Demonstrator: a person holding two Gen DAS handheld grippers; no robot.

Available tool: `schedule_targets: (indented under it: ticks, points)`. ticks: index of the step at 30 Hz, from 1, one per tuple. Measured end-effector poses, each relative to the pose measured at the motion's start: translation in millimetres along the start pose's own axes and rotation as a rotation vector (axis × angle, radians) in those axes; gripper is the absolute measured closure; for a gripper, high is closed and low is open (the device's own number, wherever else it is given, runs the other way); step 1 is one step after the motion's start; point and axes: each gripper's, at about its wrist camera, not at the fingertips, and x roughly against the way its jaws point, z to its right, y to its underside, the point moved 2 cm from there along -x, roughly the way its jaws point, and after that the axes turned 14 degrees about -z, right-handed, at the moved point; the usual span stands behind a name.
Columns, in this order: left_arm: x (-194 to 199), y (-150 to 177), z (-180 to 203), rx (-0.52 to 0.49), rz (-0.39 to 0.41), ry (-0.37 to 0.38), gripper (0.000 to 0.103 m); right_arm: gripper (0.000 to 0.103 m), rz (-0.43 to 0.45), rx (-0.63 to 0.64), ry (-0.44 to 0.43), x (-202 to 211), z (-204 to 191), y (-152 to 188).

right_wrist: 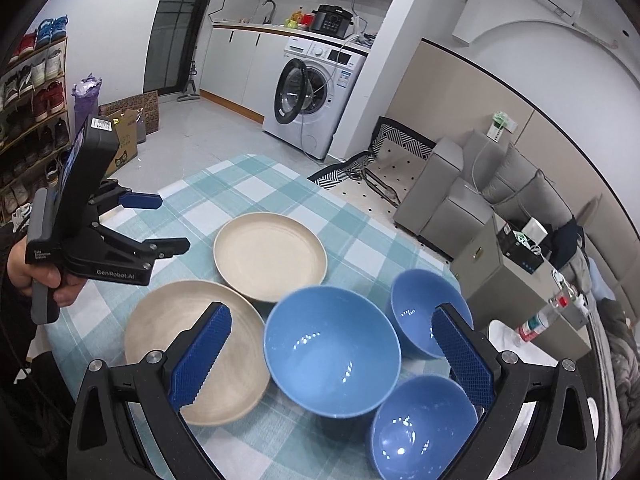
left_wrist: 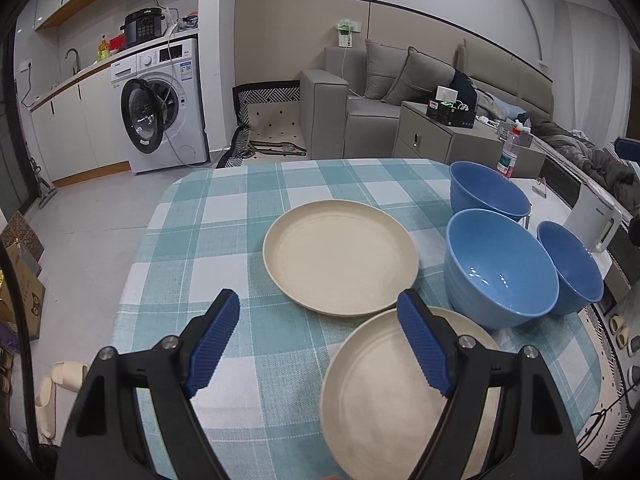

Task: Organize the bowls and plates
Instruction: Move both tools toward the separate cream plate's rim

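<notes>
Right wrist view puts the big blue bowl (right_wrist: pixel 332 354) at the middle of everything, so I place the rest by it. Far to its left my left hand (right_wrist: pixel 38 276) grips my left gripper (right_wrist: pixel 168 222), whose blue-padded fingers stand apart over the checked tablecloth (right_wrist: pixel 256 178) with nothing between them. Nearer, just left of the big bowl, lies the near cream plate (right_wrist: pixel 160 336), its rim close against the bowl's side, and the far cream plate (right_wrist: pixel 270 258) sits behind and left of the bowl, its edge overlapping the near plate. My right gripper (right_wrist: pixel 330 352) hangs above the big bowl with its jaws wide apart, one pad over the near plate and the other over the bowls to the right, gripping nothing. Right of the big bowl and behind it rests one small blue bowl (right_wrist: pixel 420 312); right and in front of it sits another small blue bowl (right_wrist: pixel 420 428). All five dishes stand upright on the cloth.
</notes>
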Motion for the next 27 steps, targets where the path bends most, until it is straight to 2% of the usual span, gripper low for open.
schedule_targets:
  ticks: [11, 27]
  points:
    - [-19, -23, -24, 0.043, -0.032, 0.010, 0.021, 0.001, -0.047, 0.009, -0.066, -43, 1, -62]
    - [-70, -40, -45, 0.115, -0.134, 0.017, 0.021, 0.001, -0.175, -0.069, -0.182, -140, 19, -104]
